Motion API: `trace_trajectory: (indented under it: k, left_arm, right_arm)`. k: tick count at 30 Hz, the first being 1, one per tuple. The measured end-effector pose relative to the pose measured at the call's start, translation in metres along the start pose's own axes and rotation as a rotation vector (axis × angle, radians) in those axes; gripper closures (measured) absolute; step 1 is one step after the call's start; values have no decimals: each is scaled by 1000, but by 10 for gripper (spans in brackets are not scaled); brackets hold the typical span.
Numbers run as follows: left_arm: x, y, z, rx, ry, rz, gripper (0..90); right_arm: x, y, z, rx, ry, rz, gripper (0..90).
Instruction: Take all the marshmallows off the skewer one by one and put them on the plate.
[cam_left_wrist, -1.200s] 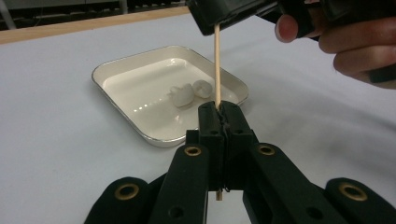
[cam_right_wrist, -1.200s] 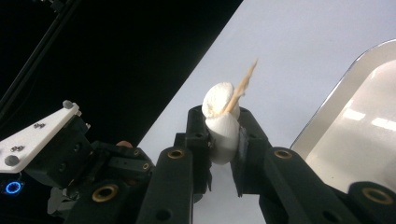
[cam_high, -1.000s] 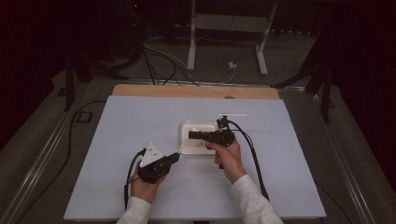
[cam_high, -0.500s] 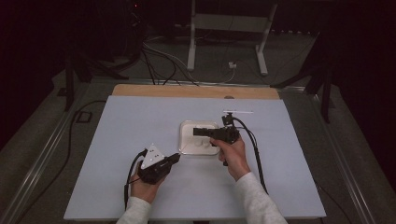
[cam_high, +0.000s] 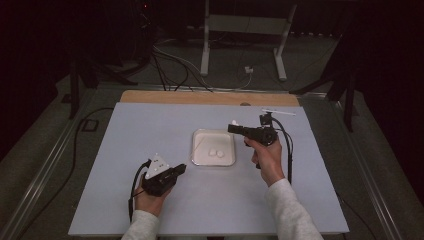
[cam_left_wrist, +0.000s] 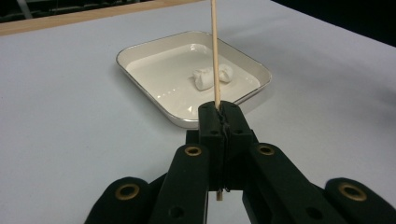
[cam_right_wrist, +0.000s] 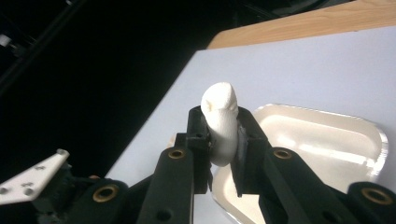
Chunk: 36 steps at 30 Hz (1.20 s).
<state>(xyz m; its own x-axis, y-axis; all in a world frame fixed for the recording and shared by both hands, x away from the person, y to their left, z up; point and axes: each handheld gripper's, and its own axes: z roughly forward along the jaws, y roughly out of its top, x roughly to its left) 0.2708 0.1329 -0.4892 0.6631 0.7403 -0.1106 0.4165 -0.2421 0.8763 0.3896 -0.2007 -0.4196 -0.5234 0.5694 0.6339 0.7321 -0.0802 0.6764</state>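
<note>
A white square tray (cam_high: 223, 139) sits mid-table with two marshmallows (cam_high: 216, 152) in it. My right gripper (cam_high: 233, 126) hangs above the tray's far right corner, shut on a third white marshmallow (cam_high: 234, 122). The right gripper view shows that marshmallow (cam_right_wrist: 219, 122) squeezed between the jaws, its top poking out, with the tray (cam_right_wrist: 327, 135) below. My left gripper (cam_high: 182, 168) rests low at the tray's near left, shut on a thin wooden skewer (cam_left_wrist: 215, 51). The skewer rises upright in front of the tray (cam_left_wrist: 140, 52) and its marshmallows (cam_left_wrist: 210, 77).
The table is covered in a pale sheet, with a wooden edge (cam_high: 200, 97) at the back. Cables (cam_high: 135, 185) trail from both grippers. A metal stand (cam_high: 245, 30) and more cables lie on the dark floor beyond. Bare sheet lies on all sides of the tray.
My right gripper has risen off the tray and moved right and back with a marshmallow in it. The left gripper has hardly moved.
</note>
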Motion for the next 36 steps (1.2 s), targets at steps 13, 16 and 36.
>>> trace_trajectory:
  k: [13, 16, 36]
  left_arm:
    - [1, 1, 1, -22, -13, -32, 900]
    - [2, 1, 1, -27, -14, -39, 900]
    - [1, 1, 2, -33, -23, -61, 900]
  right_arm:
    - [-5, -11, 22, 82, -124, -67, 769]
    - [-7, -13, 26, 98, -147, -77, 765]
    - [-23, -32, 53, 204, -281, -135, 698]
